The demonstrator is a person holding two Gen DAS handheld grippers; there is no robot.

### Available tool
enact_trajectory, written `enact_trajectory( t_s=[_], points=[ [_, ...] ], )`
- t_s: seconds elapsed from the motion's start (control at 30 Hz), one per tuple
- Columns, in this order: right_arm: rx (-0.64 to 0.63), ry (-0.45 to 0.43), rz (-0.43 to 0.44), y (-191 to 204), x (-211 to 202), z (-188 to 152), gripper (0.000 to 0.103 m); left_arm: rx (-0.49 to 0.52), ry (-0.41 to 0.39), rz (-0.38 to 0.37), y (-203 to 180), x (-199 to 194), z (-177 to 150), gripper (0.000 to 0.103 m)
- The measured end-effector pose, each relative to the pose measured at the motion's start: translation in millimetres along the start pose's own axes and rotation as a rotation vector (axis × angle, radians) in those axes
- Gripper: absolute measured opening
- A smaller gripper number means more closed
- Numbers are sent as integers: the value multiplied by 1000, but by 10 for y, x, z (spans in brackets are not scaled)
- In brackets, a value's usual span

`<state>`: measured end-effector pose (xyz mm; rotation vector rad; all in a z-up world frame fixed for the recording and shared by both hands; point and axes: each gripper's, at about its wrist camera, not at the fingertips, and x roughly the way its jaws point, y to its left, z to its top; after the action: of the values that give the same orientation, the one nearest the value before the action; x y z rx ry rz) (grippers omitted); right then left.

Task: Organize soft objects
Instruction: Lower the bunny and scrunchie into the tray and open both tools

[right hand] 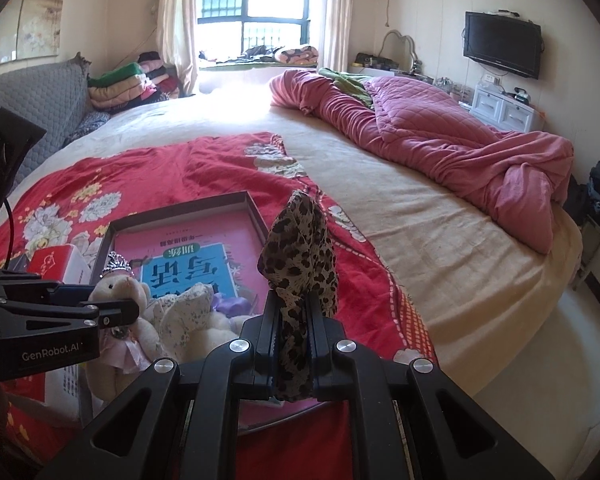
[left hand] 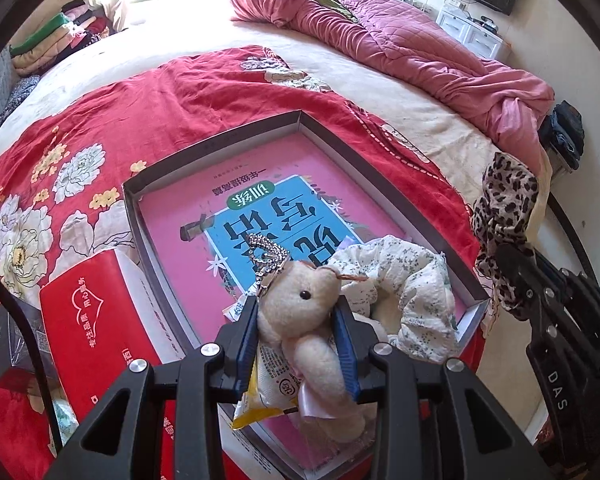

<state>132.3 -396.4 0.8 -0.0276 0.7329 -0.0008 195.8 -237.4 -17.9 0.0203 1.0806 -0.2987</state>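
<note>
Left wrist view: the left claw [left hand: 296, 320] is clamped on a cream plush bear [left hand: 300, 312], its blue pads pressing the bear's sides. The bear hangs over the near end of the shallow box [left hand: 216, 140], which lies on the red floral blanket [left hand: 80, 128] of the bed. A floral scrunchie [left hand: 412, 288] rests in the box just right of the bear, a yellow packet [left hand: 268, 396] below it. A red carton [left hand: 96, 320] stands left of the box.

Right wrist view: the right claw [right hand: 294, 320] is clamped on a leopard-print cloth [right hand: 300, 244], which stands up between its fingers, just right of the box [right hand: 180, 208]. The left claw [right hand: 118, 308] holds the bear [right hand: 120, 292] at the box's near left corner.
</note>
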Motion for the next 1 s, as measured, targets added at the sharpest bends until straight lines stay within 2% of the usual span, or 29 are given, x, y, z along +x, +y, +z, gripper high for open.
enact_trajectory(
  t_s=[0.3, 0.93, 1.0],
  points=[
    [-43, 66, 44, 187, 235, -56, 12, -26, -4, -4, 101, 37, 12, 36],
    [-21, 93, 170, 311, 385, -74, 15, -45, -2, -19, 157, 37, 9, 36],
    [-21, 96, 191, 330, 402, -79, 18, -47, -2, -19, 167, 33, 9, 36]
  ],
)
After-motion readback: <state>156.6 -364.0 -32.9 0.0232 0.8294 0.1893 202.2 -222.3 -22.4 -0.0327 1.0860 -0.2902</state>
